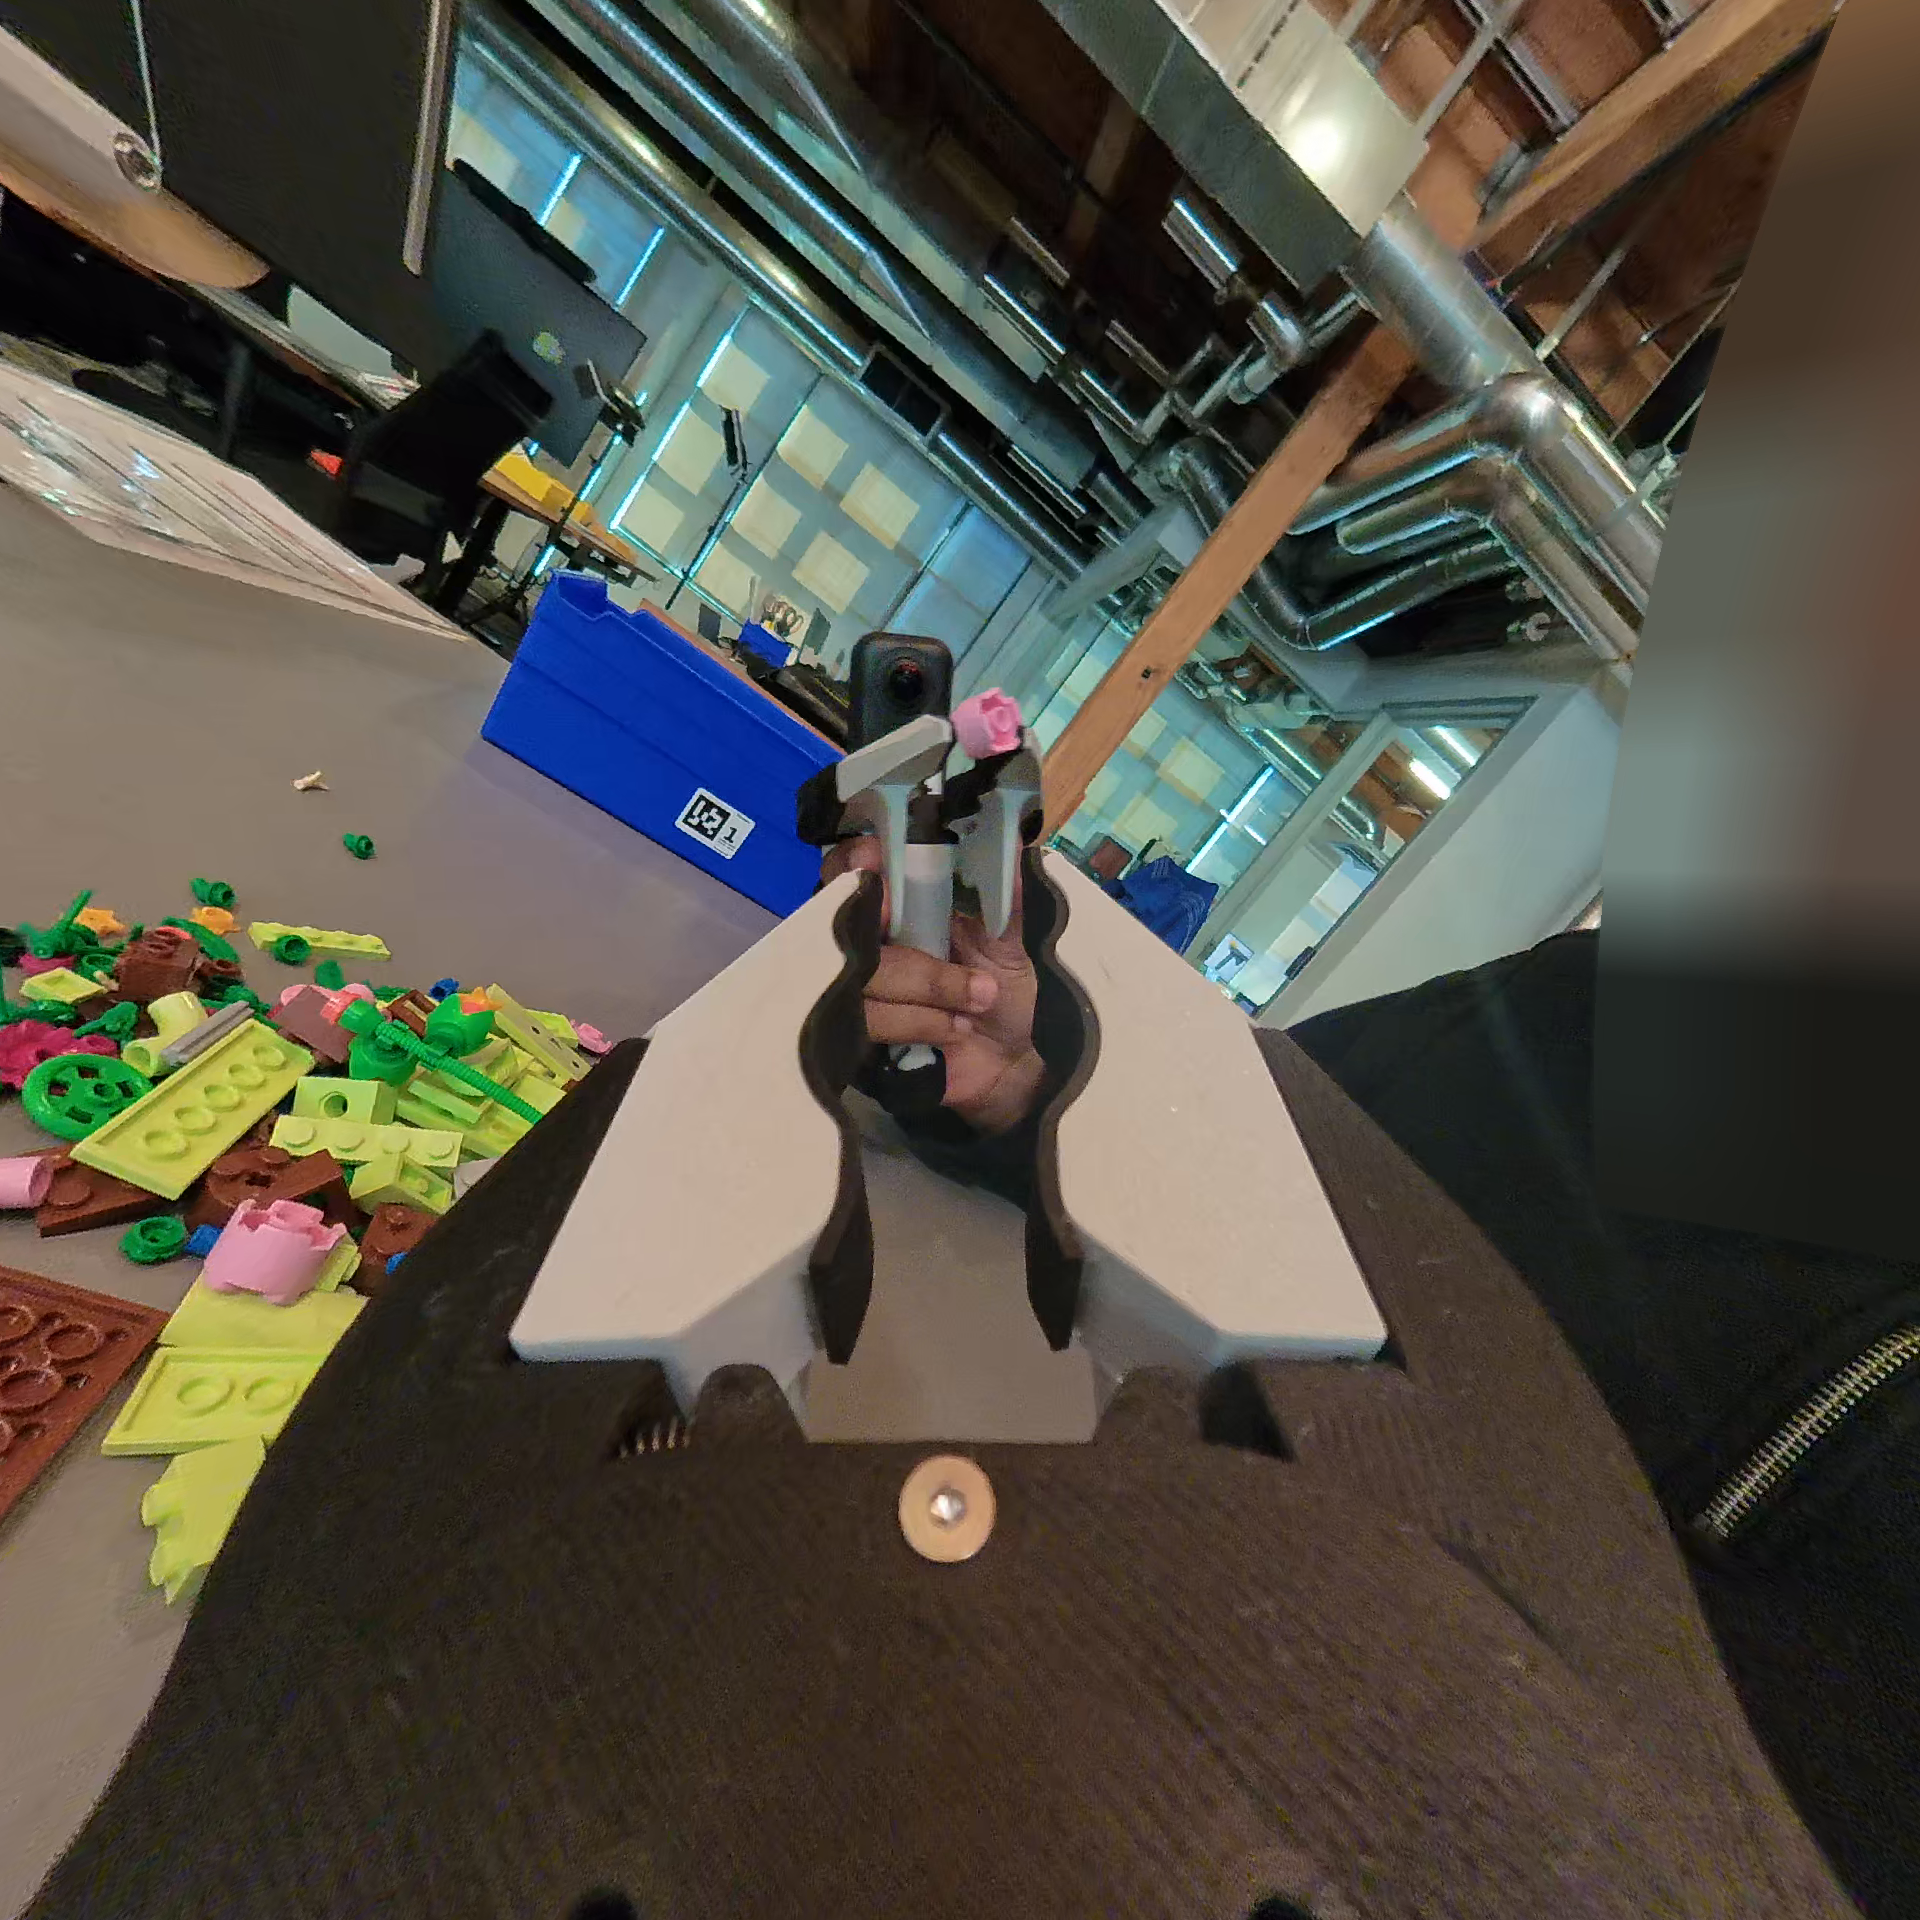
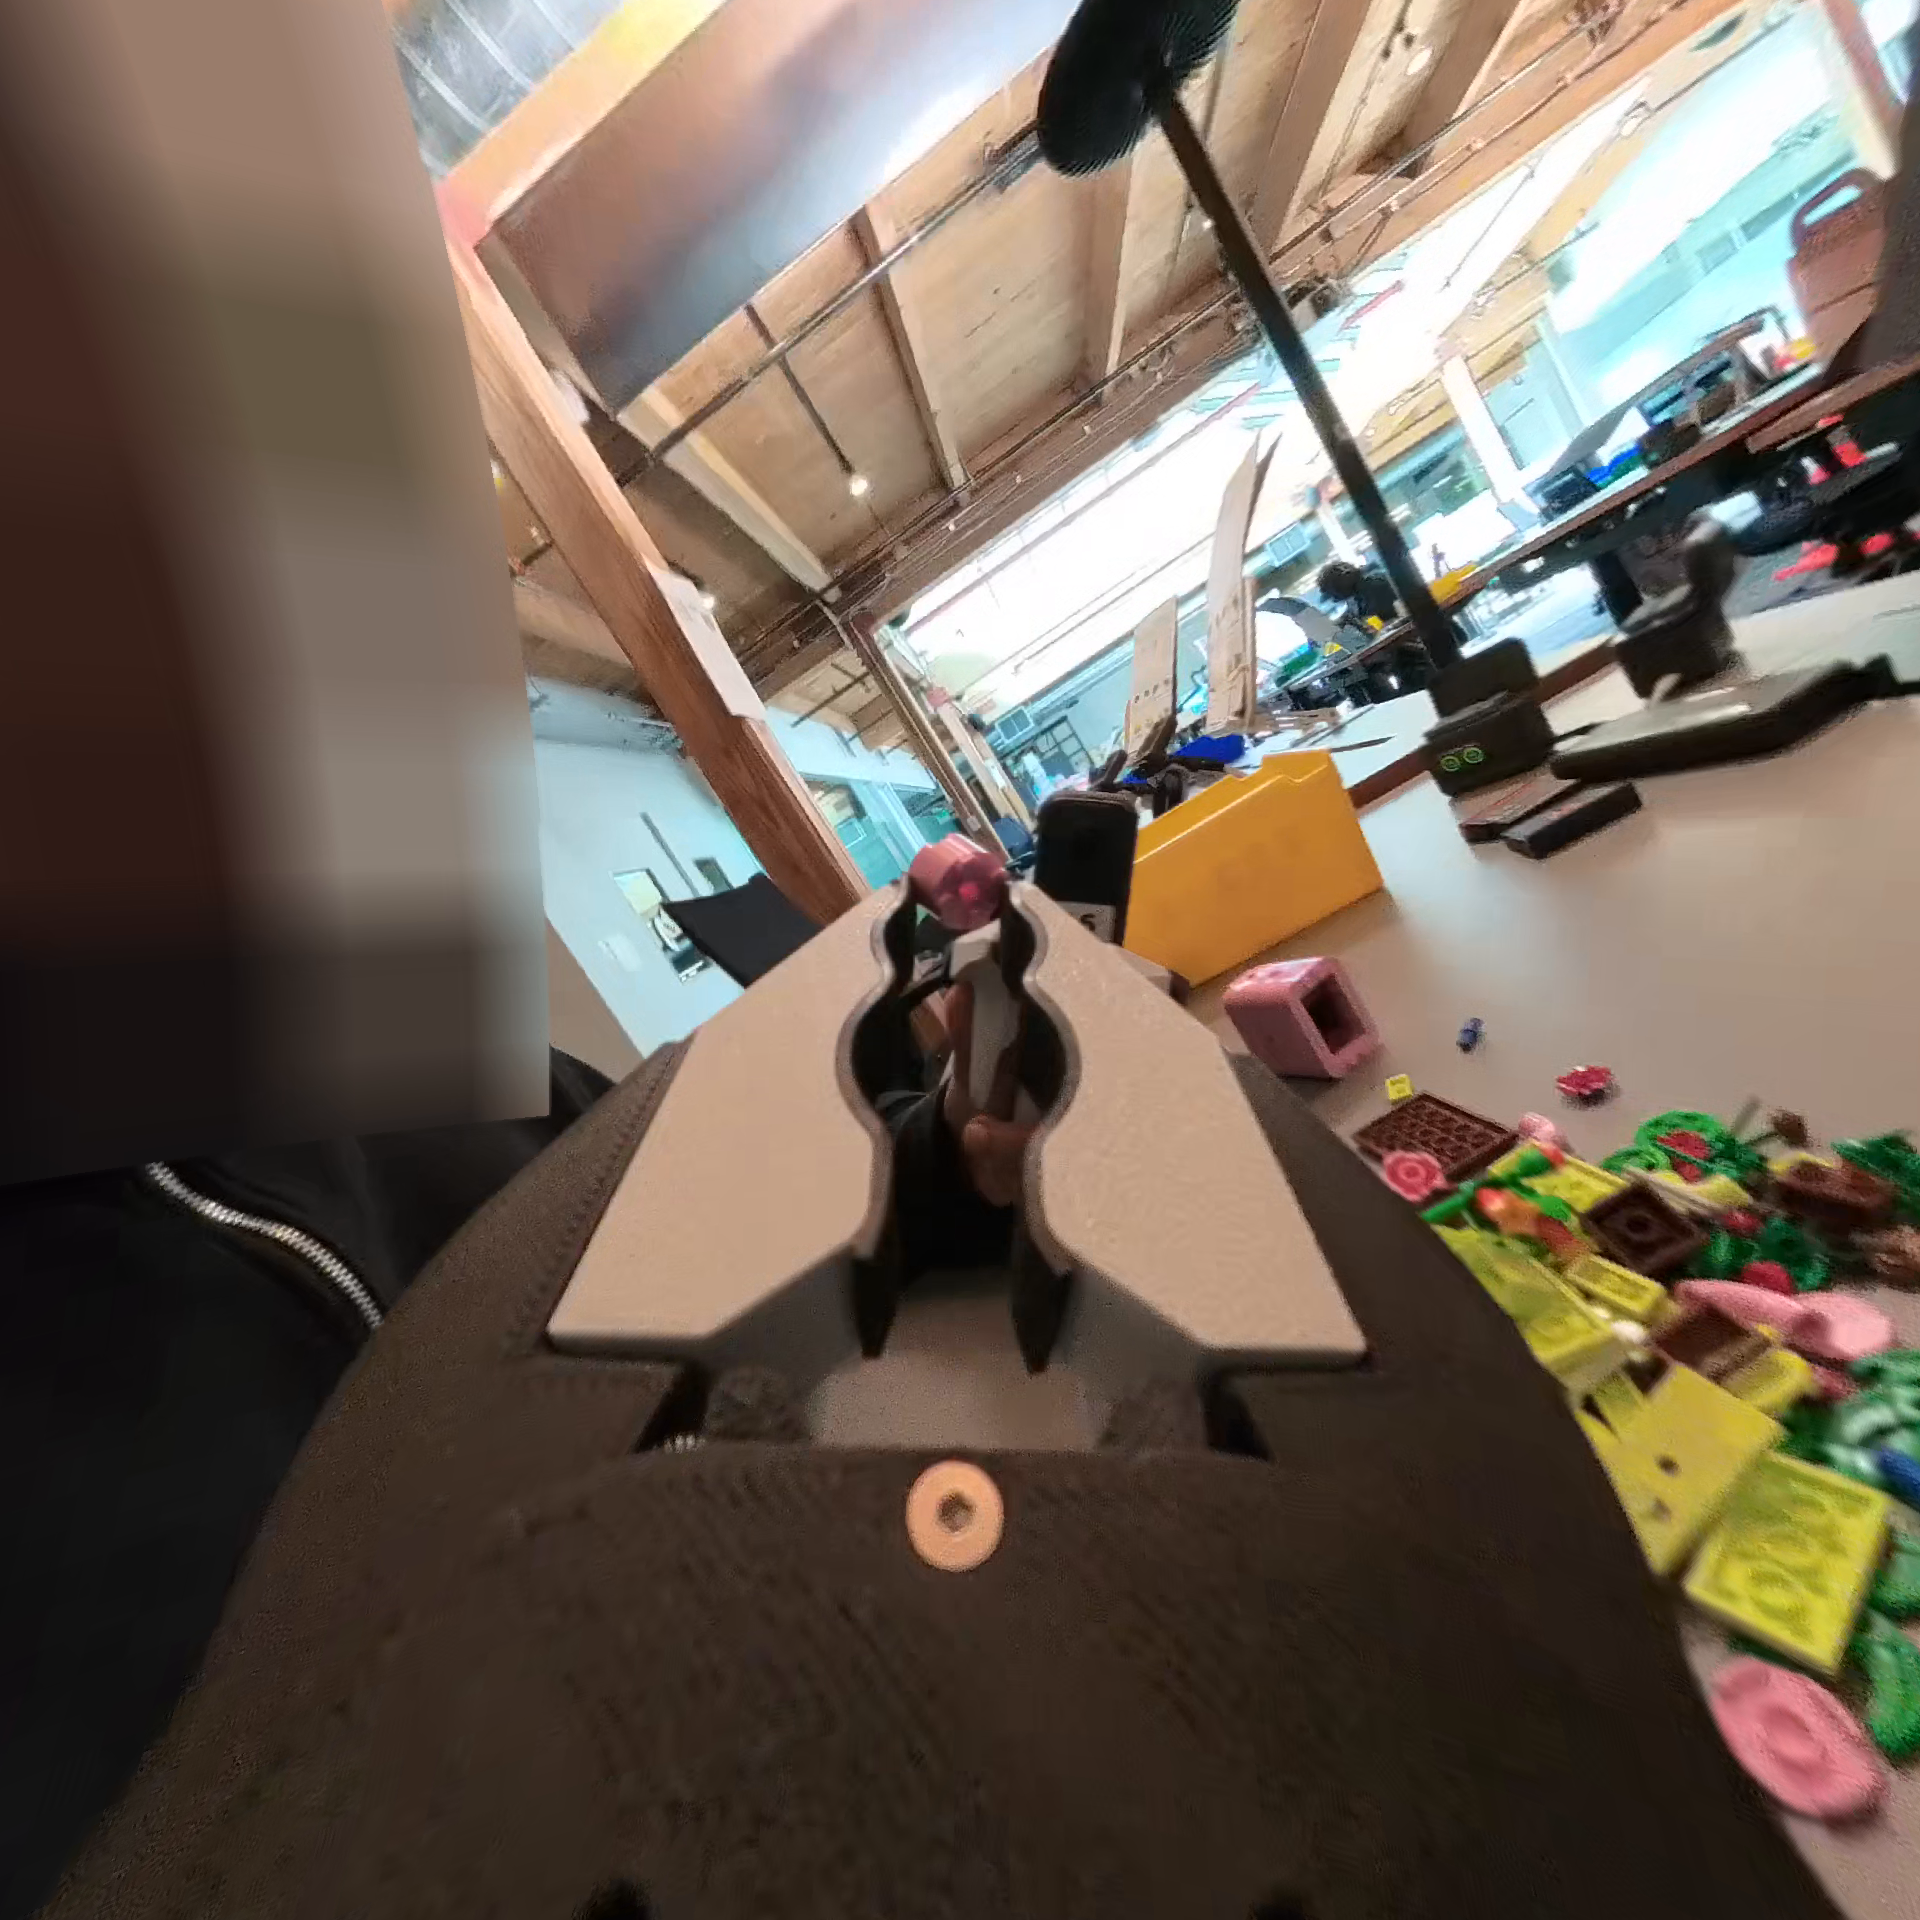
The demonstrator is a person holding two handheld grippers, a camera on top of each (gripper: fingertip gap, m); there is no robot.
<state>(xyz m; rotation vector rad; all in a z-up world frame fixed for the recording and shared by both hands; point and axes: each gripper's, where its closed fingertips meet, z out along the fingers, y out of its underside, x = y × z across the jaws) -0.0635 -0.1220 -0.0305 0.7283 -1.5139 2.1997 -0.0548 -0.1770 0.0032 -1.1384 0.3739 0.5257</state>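
Both grippers are held up above the grey table and face each other. My right gripper is shut on a small round pink piece pinched at its fingertips. The left wrist view shows this gripper from the front with the pink piece at its tips and a hand around its handle. My left gripper is open and holds nothing, and its tips stand just short of the right gripper. In the right wrist view the left gripper's black camera shows just behind the pink piece.
A pile of lime, green, brown and pink bricks lies on the table, also in the right wrist view. A brown plate, a pink hollow cube, a blue bin, a yellow bin and a black stand are around. A dark zipped jacket is close. My hands' fingertips stand some 7 cm from each other. The brown plate lies around 15 cm away from my left fingertips.
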